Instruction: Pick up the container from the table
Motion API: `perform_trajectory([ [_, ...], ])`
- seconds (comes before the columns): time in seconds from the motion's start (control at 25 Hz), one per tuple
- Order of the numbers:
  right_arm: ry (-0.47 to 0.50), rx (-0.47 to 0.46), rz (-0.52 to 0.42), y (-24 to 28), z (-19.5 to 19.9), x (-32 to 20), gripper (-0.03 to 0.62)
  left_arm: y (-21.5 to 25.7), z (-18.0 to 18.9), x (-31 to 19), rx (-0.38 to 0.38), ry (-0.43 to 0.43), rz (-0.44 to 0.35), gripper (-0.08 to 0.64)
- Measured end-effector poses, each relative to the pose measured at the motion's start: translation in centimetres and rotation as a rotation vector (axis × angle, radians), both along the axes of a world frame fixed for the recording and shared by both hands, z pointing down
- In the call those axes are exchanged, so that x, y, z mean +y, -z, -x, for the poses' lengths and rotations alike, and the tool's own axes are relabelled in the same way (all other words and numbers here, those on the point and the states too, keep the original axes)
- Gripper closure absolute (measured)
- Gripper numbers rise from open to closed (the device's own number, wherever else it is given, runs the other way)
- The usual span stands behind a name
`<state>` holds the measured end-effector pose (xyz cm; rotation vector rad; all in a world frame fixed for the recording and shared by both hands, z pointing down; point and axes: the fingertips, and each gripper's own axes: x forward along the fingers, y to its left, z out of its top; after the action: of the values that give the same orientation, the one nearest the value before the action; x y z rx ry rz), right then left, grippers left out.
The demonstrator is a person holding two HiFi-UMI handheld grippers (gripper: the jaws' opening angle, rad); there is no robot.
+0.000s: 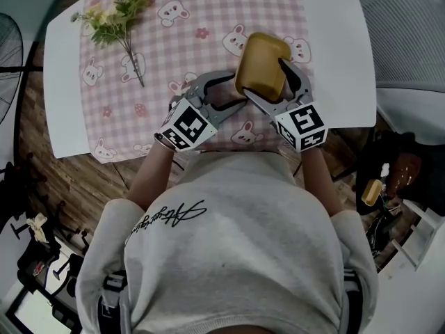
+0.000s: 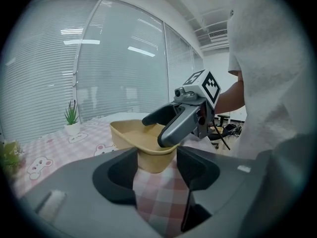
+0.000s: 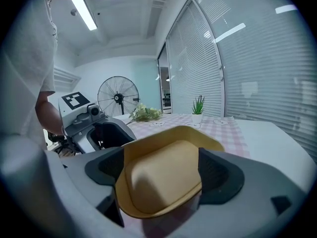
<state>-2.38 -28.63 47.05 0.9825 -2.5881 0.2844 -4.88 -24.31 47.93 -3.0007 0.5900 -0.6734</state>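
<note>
The tan container (image 1: 261, 65) is off the pink cloth near the table's front edge, tilted between both grippers. My right gripper (image 1: 268, 82) is shut on it, one jaw on each side; in the right gripper view the container (image 3: 163, 175) fills the gap of that gripper (image 3: 161, 177) from pad to pad. My left gripper (image 1: 236, 90) comes in from the left. In the left gripper view the container's near lower end (image 2: 156, 157) sits between the jaws of my left gripper (image 2: 156, 165), touching both. The right gripper (image 2: 171, 125) straddles its far rim.
A pink checked cloth with bear prints (image 1: 174, 33) covers the white table (image 1: 62, 82). A bunch of yellow flowers (image 1: 115, 12) lies at its far left. A small potted plant (image 3: 198, 108) stands on the table and a fan (image 3: 118, 97) stands beyond it.
</note>
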Motion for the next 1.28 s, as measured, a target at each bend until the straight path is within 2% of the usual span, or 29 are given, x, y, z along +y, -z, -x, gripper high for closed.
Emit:
perform_trajectory([
  [0.2,0.016,0.023,0.001,0.0,0.2,-0.2,0.144,-0.1,0.5,-0.5,-0.025,0.055,-0.011,0.302],
  [0.32,0.032,0.052,-0.007,-0.2,0.5,-0.1,0.144,-0.2,0.8,-0.8,-0.040,0.081,-0.033,0.259],
  [0.48,0.051,0.077,-0.014,-0.4,0.8,0.0,0.147,0.1,0.5,-0.6,-0.062,0.047,-0.116,0.242],
  [0.64,0.054,0.077,-0.017,-0.4,0.8,0.0,0.147,0.0,0.1,-0.3,-0.093,0.001,-0.143,0.287],
  [0.76,0.061,0.039,-0.026,0.2,0.8,0.3,0.143,-0.1,0.2,-0.3,-0.115,-0.007,-0.161,0.290],
  [0.96,0.046,-0.108,-0.070,2.2,-0.4,1.4,0.135,-0.3,0.2,-0.4,-0.145,-0.017,-0.182,0.295],
  [1.28,0.023,-0.101,-0.062,1.4,-3.0,2.9,0.106,-0.4,0.2,-0.4,-0.151,-0.011,-0.182,0.295],
])
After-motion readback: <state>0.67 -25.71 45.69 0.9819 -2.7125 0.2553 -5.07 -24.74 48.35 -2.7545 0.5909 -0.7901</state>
